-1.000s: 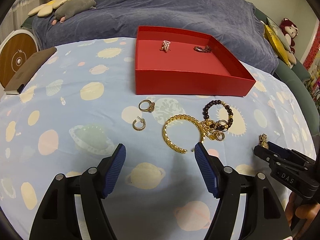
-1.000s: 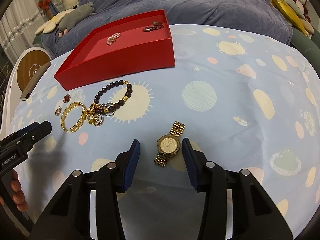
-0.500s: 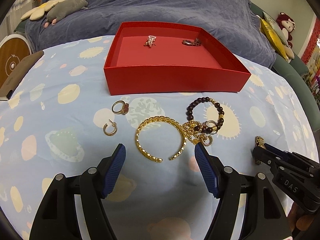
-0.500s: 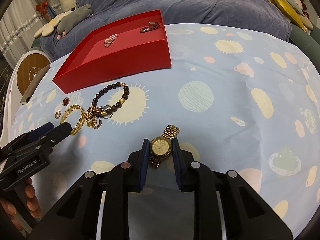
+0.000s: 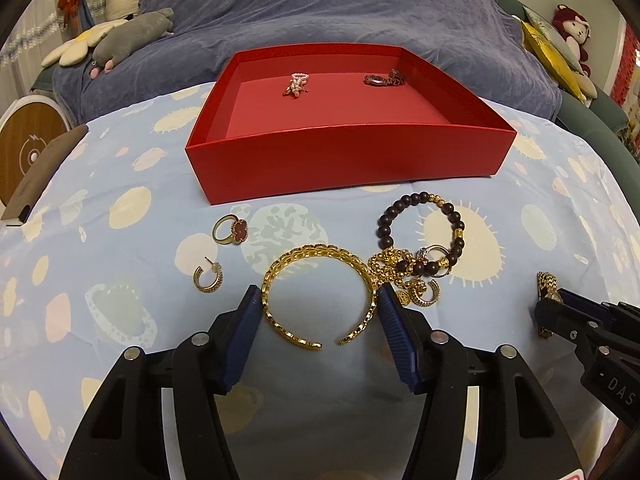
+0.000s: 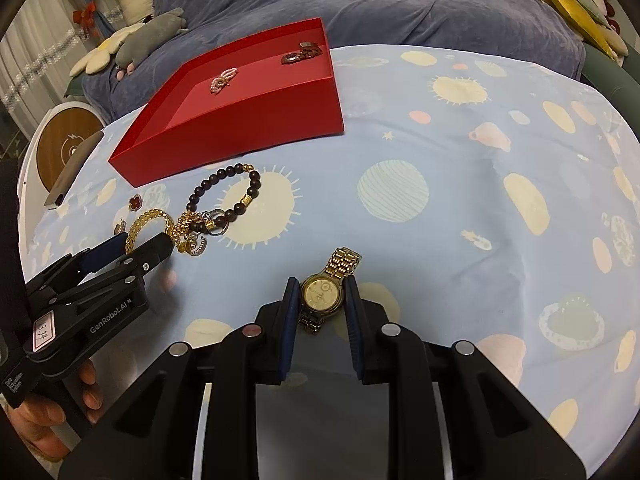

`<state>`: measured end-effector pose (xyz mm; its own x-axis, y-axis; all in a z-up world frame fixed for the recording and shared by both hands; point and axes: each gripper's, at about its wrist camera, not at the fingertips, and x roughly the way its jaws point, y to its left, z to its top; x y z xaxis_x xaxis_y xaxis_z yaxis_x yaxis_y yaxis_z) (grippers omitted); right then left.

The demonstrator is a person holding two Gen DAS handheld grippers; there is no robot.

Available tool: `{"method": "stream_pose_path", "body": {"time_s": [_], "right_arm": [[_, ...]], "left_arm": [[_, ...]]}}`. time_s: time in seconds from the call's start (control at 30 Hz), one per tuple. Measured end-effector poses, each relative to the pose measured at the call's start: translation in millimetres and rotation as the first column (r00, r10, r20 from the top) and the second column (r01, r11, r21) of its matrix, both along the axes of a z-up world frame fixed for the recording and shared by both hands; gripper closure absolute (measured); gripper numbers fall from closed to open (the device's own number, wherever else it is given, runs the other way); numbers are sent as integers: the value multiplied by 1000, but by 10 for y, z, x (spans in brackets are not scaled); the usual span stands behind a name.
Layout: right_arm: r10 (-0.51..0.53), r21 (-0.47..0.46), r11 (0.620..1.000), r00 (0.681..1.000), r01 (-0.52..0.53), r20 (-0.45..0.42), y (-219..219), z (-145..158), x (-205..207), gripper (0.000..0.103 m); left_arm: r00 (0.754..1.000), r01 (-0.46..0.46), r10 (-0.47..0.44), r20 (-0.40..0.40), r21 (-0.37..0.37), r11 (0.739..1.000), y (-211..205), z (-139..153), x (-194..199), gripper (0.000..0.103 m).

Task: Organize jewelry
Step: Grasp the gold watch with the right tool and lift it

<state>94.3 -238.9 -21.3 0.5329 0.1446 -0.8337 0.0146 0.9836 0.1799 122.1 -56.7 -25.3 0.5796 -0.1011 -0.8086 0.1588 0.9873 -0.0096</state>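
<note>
A red box stands on the planet-print cloth; inside lie a pink bead piece and a dark watch. My left gripper is open, its pads on either side of a gold cuff bangle. Beside the bangle lie a dark bead bracelet, a tangle of gold charms, a red clover ring and a gold hoop earring. My right gripper is shut on a gold watch, seen also at the left wrist view's right edge.
A brown case lies at the table's left edge beside a round wooden-topped device. A blue-covered sofa with plush toys stands behind the table. Yellow cushions lie at the far right.
My left gripper has moved forward until its open pads flank the gold bangle. My right gripper has closed on the gold watch and holds it.
</note>
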Motion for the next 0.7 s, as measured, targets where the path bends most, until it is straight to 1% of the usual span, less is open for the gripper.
{"method": "stream_pose_path", "body": {"time_s": [0.13,0.23,0.57,0.67,0.7], "right_arm": [[-2,3,1000,1000,2,12,19,50,-10,81],[2,10,1000,999,-2,32,58,137,1,81],[21,30,999,990,-26,137,241,582,150,81],[25,24,999,985,-30,168,260,755,274,81],[32,19,999,983,-36,180,260,826,344,81]], "left_arm": [[1000,-4,4,-10,-5,1000,18,15,-16,47],[1000,-21,20,-21,-32,999,70,66,-27,47],[997,-47,53,54,-116,992,277,586,-57,47],[995,-55,65,82,-118,991,318,760,35,47],[995,-51,62,79,-125,991,324,813,99,47]]}}
